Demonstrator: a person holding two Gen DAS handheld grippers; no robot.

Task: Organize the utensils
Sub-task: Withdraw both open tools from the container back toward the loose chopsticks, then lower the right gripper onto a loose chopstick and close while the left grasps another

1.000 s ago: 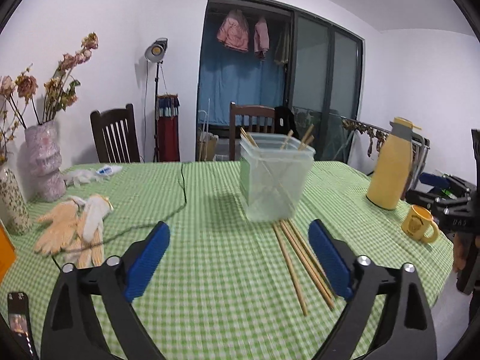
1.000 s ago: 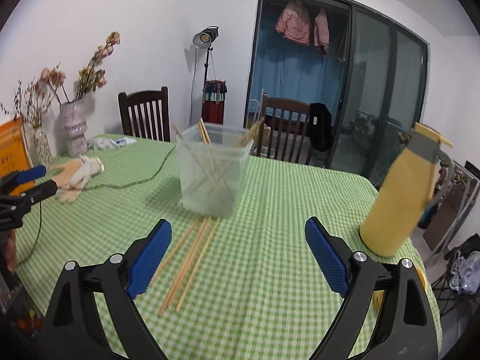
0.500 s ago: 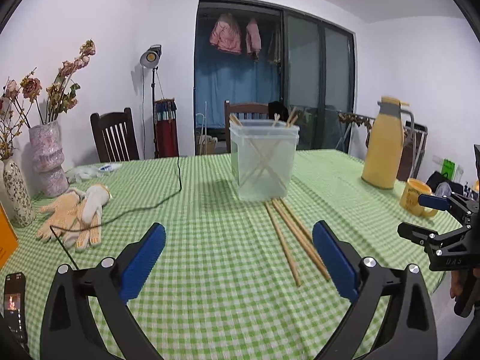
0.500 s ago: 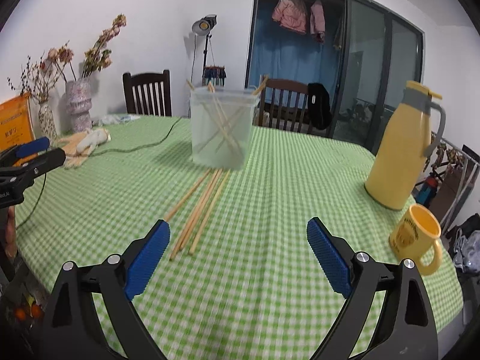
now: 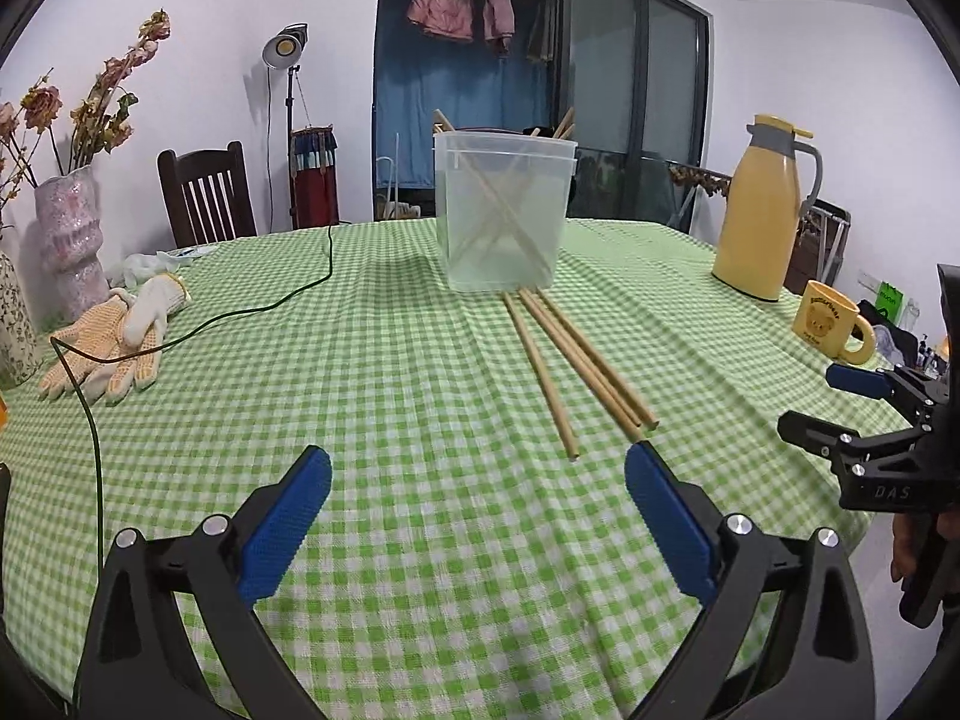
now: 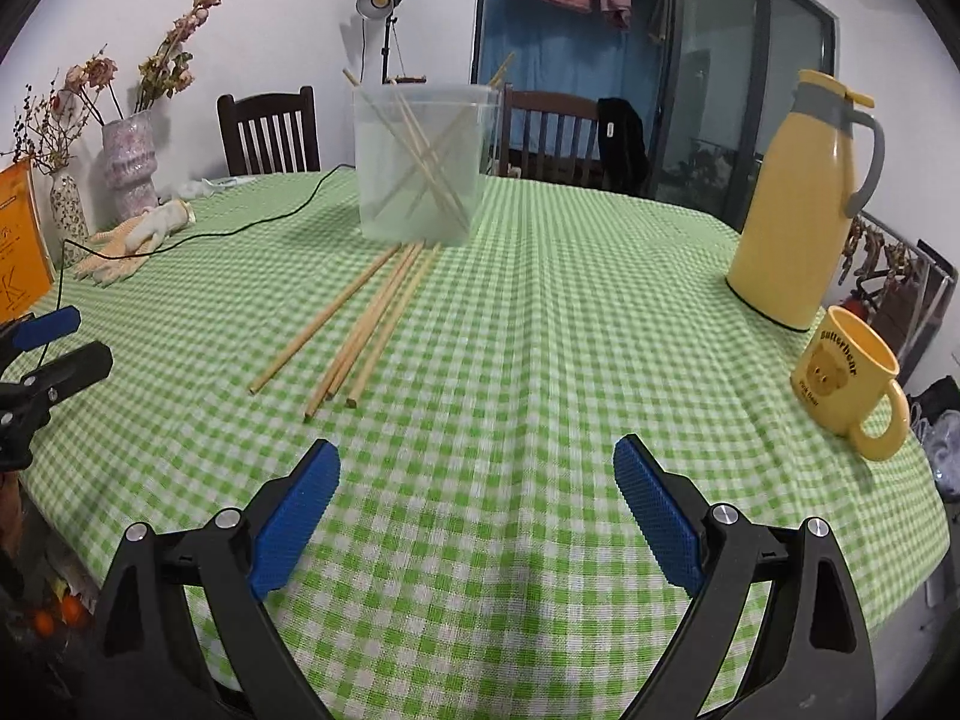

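Several wooden chopsticks [image 5: 576, 360] lie loose on the green checked tablecloth [image 5: 390, 372], in front of a clear plastic tub [image 5: 503, 216] that holds several more chopsticks crossed inside. In the right wrist view the loose chopsticks [image 6: 366, 324] and the tub [image 6: 423, 165] lie ahead to the left. My left gripper [image 5: 477, 468] is open and empty, low over the cloth, short of the chopstick ends. My right gripper [image 6: 477, 459] is open and empty, to the right of the chopstick ends. It also shows at the right edge of the left wrist view [image 5: 840, 396].
A yellow thermos jug [image 6: 798, 204] and a yellow mug [image 6: 846, 378] stand at the right. Work gloves [image 5: 114, 330], a black cable [image 5: 240, 312] and flower vases [image 5: 63, 240] are at the left. Chairs stand behind the table.
Both grippers have dropped lower and pulled back toward the near table edge. The tub and chopsticks now sit farther ahead. Both stay open.
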